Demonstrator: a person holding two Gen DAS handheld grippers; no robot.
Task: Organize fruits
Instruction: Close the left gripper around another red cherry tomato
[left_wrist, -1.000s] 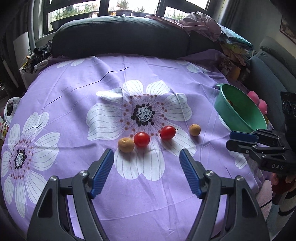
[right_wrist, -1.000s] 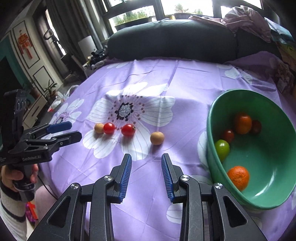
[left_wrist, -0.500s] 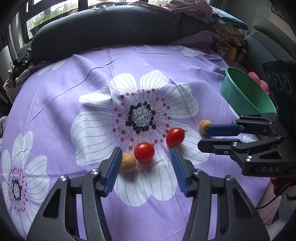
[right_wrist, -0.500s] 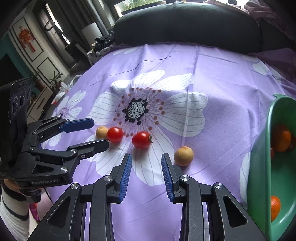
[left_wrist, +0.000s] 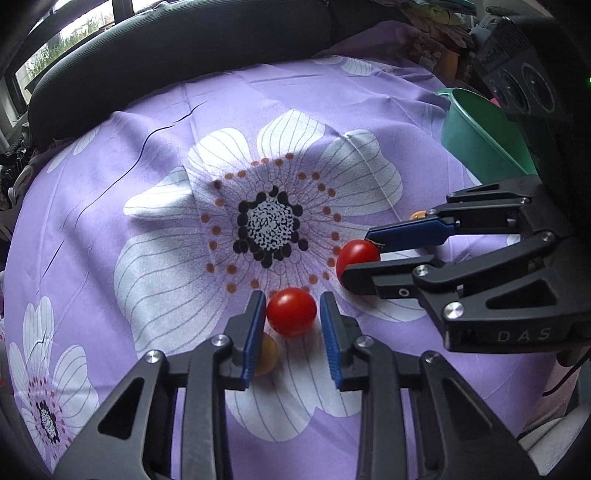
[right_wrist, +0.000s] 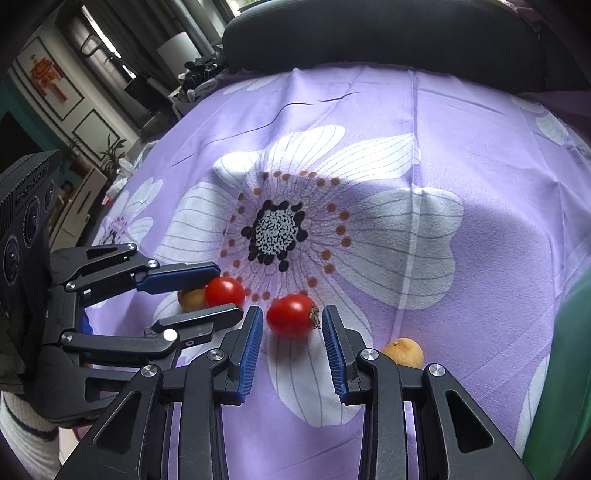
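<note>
Though lettered "DAS", right gripper open astride stemmed tomato; left gripper likewise open astride other tomato, untouched.

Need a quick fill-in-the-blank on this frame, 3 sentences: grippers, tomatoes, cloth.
1. Each open gripper, left gripper and right gripper, straddles one round red ____ .
2. The tomato between the right gripper's fingers shows a dried ____ on its right side.
3. The fruits lie on a purple cloth printed with white ____ .

Missing words: tomato; stem; flowers
</note>
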